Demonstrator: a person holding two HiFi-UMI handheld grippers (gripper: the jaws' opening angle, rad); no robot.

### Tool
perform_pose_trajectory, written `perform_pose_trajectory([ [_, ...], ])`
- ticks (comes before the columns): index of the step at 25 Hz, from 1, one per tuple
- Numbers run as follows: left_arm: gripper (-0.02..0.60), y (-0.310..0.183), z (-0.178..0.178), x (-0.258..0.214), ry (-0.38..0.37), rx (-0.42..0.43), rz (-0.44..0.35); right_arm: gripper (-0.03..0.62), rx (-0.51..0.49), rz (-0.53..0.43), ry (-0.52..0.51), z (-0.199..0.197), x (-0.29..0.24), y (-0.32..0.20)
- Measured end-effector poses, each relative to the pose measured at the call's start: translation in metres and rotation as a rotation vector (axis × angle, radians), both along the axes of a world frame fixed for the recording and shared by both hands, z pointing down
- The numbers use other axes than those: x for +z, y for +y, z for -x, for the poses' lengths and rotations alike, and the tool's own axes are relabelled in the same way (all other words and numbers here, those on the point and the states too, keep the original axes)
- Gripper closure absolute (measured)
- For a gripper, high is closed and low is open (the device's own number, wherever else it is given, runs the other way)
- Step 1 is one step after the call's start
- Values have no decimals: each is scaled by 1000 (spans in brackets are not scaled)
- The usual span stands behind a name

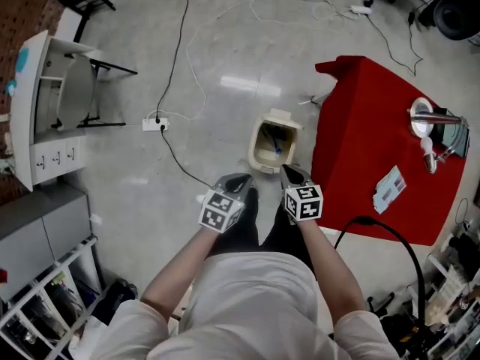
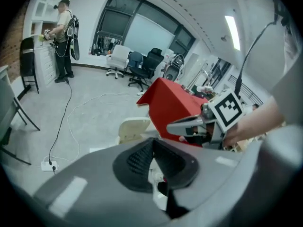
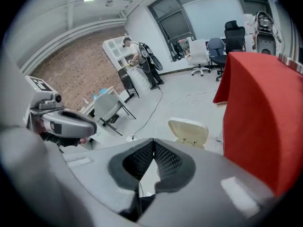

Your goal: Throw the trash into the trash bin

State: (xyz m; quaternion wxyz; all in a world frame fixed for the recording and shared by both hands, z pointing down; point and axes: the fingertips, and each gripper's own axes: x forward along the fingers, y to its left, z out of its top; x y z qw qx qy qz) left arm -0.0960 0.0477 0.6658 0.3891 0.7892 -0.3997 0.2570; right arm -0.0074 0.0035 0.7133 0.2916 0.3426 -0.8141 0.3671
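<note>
The cream trash bin [image 1: 274,139] stands open on the floor against the red-draped table [image 1: 360,141], with something blue lying inside it. I hold both grippers side by side in front of my body, above the floor and on the near side of the bin. The left gripper [image 1: 238,180] has its jaw tips meeting in its own view [image 2: 152,143]. A pale patch with a red spot shows in the gap behind the tips, and I cannot tell what it is. The right gripper [image 1: 294,174] is shut with nothing between its jaws [image 3: 154,142]. The bin [image 3: 188,131] lies beyond them.
A power strip [image 1: 156,124] and long cables run over the floor to the left of the bin. A white shelf unit [image 1: 30,111] and a folding chair [image 1: 75,88] stand at the far left. A metal bowl [image 1: 427,118] and a paper pack [image 1: 388,188] lie on the table. A person [image 2: 61,37] stands at distant shelves.
</note>
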Motion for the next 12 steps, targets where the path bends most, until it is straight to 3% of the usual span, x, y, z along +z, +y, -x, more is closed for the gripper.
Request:
perform_pose_trajectory([
  [5, 577, 9, -6, -39, 10, 33, -21, 592, -83, -31, -22, -12, -49, 14],
  [12, 577, 28, -14, -74, 17, 121, -52, 592, -60, -49, -39, -19, -95, 38],
])
